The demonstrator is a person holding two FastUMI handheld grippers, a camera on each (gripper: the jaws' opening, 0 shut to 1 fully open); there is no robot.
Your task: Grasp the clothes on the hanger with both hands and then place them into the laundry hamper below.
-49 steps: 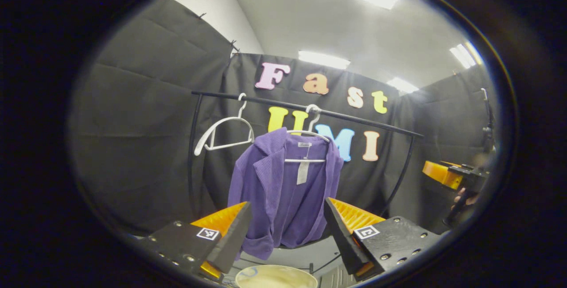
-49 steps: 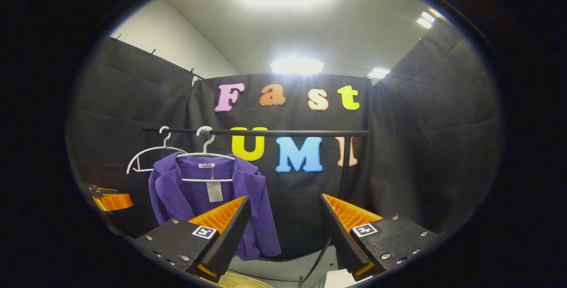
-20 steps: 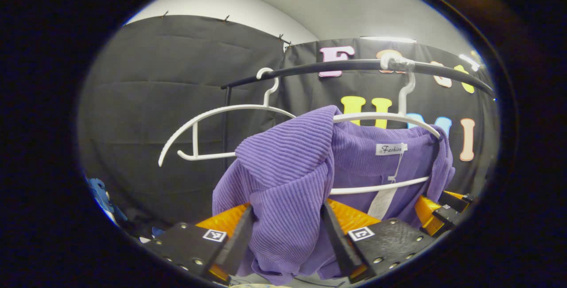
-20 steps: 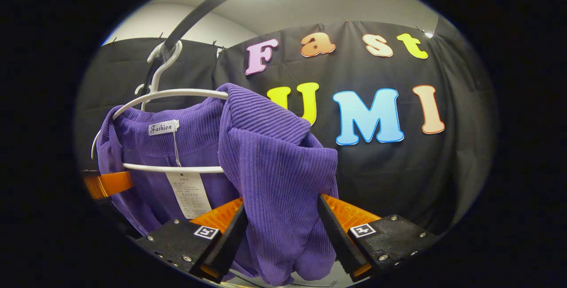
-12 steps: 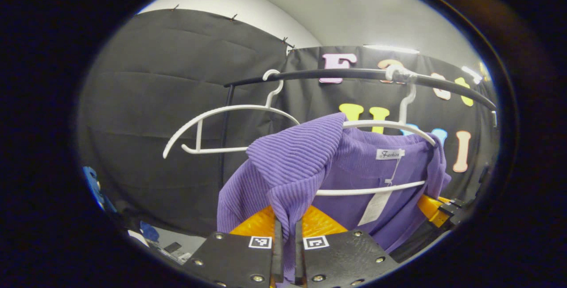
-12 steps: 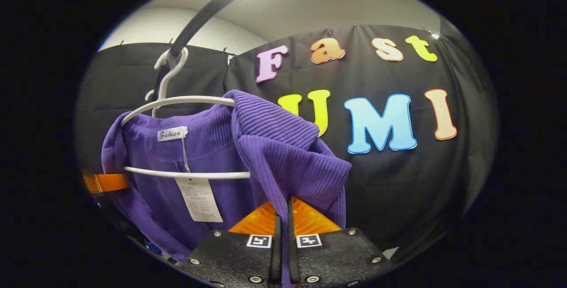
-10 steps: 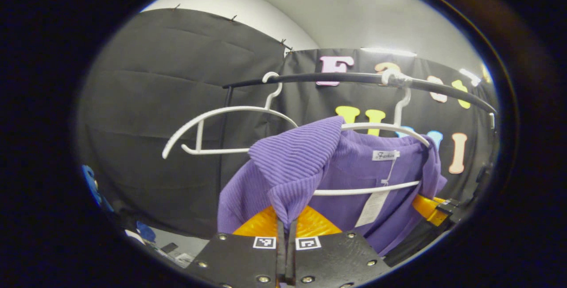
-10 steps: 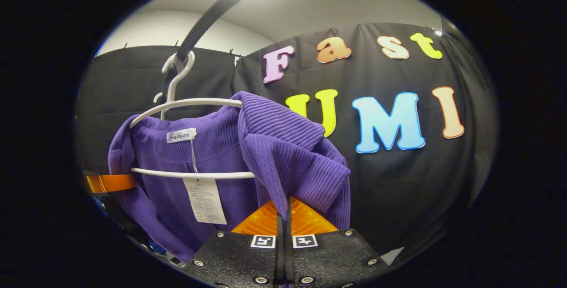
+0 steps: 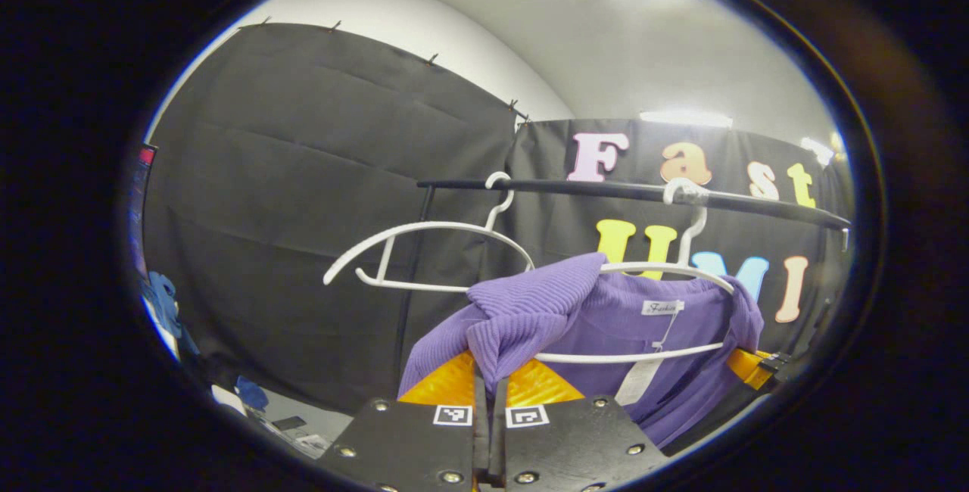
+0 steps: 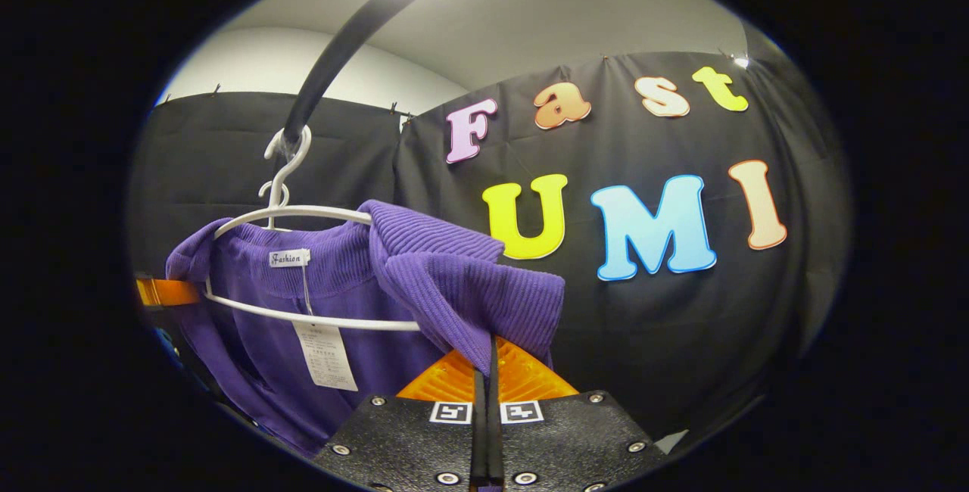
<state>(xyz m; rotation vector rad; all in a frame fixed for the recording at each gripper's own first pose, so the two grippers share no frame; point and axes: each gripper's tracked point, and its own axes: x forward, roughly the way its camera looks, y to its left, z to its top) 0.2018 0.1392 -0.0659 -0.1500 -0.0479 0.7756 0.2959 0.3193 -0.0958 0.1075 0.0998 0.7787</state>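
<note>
Neck label: a small white woven label (image 9: 663, 307) sits inside the collar of the purple ribbed jacket (image 9: 606, 325); its script is visible but is not quoted here.
Paper tag: a white printed tag (image 10: 325, 356) hangs on a thread below the neck label, in front of the jacket's inner back; its print is too small to make out.
Markers: each gripper body carries a pair of small black-and-white square markers just behind its fingers.
Left gripper: the left gripper (image 9: 488, 393) has its fingers pressed together on a fold of the jacket's shoulder, with the cloth pinched between them.
Right gripper: the right gripper (image 10: 484, 371) is closed the same way on the jacket's other shoulder fold, and the fabric drapes over its fingertips.
Jacket: it hangs on a white hanger (image 10: 303, 213), both shoulders drawn out toward the cameras, with the hanger's lower bar crossing in front of the jacket's back.
Hanger hook: it is looped over the black rail (image 9: 606, 191), above the jacket.
Second hanger: a bare white hanger (image 9: 424, 253) hangs on the same rail, beside the jacket.
Other gripper: in the right gripper view, part of the left gripper appears at the far side of the jacket, touching its edge.
</note>
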